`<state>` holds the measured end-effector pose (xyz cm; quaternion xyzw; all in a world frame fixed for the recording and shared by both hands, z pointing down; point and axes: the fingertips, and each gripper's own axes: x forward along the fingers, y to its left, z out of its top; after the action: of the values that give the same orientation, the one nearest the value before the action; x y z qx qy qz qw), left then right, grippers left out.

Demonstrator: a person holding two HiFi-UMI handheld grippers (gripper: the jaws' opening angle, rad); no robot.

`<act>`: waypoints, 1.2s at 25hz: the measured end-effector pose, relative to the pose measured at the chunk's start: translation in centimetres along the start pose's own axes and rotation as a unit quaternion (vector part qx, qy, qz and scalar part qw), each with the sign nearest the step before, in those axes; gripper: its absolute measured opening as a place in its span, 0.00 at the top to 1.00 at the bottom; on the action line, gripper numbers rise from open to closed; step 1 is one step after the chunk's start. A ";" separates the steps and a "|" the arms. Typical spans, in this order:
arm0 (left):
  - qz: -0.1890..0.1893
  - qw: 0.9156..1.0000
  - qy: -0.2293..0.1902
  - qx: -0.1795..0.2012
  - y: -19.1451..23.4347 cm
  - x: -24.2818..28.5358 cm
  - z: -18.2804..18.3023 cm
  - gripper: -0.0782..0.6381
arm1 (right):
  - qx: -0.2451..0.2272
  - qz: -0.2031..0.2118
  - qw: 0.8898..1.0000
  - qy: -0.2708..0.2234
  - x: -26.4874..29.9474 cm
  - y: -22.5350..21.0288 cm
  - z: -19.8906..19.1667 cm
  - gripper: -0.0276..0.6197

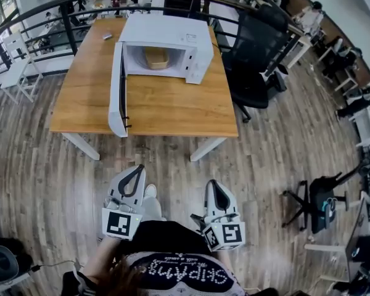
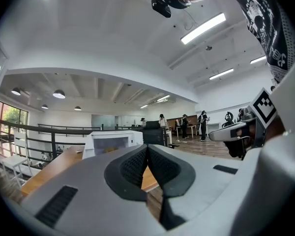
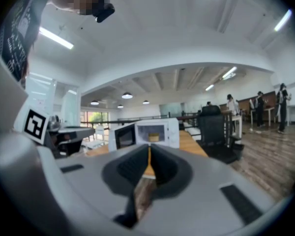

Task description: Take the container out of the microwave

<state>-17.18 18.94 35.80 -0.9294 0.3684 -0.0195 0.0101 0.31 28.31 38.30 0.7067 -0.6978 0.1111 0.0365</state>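
**Both claws clenched and empty, well short of the microwave**

Your left claw (image 1: 134, 171) and right claw (image 1: 214, 185) sit low by your body, each with its jaws pressed together on nothing, pointing toward the surface (image 1: 166, 106). The container (image 1: 156, 57) sits inside the microwave (image 1: 172, 37), whose door (image 1: 117, 91) stands swung out at the left of the opening. It lies straight ahead, well apart from both claws, with floor (image 1: 172, 159) between. In the head view it lines up more with your left claw, but the door stands on that side, so your right claw probably has the freer line in. The container is too small here to be sure of its long axis, though it seems slightly wider than deep.
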 end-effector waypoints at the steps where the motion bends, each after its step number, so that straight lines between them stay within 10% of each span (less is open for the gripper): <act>1: -0.001 1.000 0.001 0.001 0.6 0.7 0.1 0.85 | 0.000 -0.001 1.000 0.002 1.0 -0.1 0.4 0.90; 30: -0.037 0.998 0.010 -0.043 9.4 12.9 1.4 0.85 | -0.010 -0.018 1.000 0.005 15.3 0.4 3.6 0.90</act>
<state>-14.18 3.31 34.47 -0.9419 0.3340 -0.0130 -0.0342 0.31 12.61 37.97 0.7182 -0.6857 0.1070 0.0495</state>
